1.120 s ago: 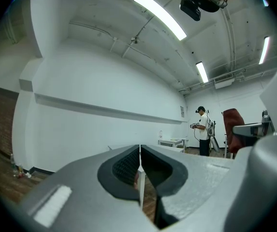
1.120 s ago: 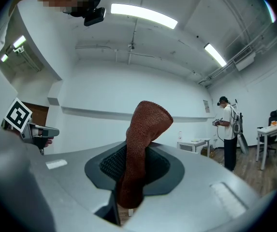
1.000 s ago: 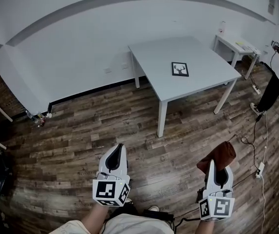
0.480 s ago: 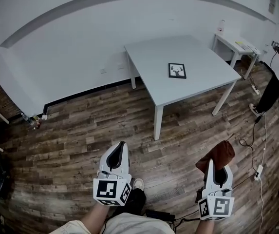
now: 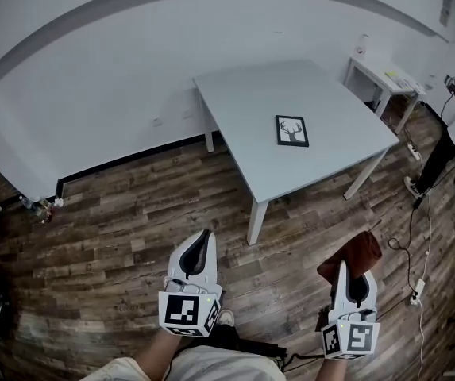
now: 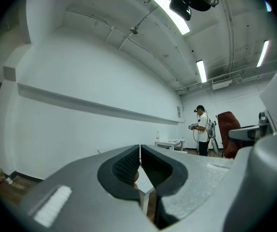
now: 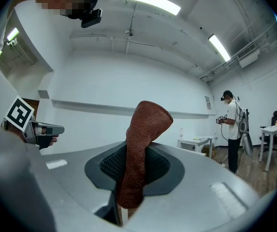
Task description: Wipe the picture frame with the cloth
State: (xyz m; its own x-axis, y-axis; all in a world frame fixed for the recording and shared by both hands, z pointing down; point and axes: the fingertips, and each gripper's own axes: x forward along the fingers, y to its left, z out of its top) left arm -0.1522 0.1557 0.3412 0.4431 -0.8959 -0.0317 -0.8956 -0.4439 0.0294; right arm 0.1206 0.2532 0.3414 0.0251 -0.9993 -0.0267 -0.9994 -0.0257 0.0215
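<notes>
Table (image 5: 243, 94) and picture frame (image 5: 291, 130) nearer; right gripper (image 5: 345, 270) still clamps cloth (image 5: 356, 251).

My cloth (image 7: 145, 129) is a coarse, rust-brown knit, matt and nubbly. The left gripper (image 6: 139, 153) has a smooth, matt grey plastic shell and dark, finely ribbed pads (image 6: 126, 167). The far table (image 5: 243, 109) looks smooth and matt. The floor (image 5: 116, 228) is grained wood planks.

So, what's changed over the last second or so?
The person has moved nearer the table: it and the picture frame lying on it sit lower and closer in the head view. Nothing was taken hold of or let go. The right gripper still pinches the cloth, the left gripper stays shut and empty, and the frame is untouched.
</notes>
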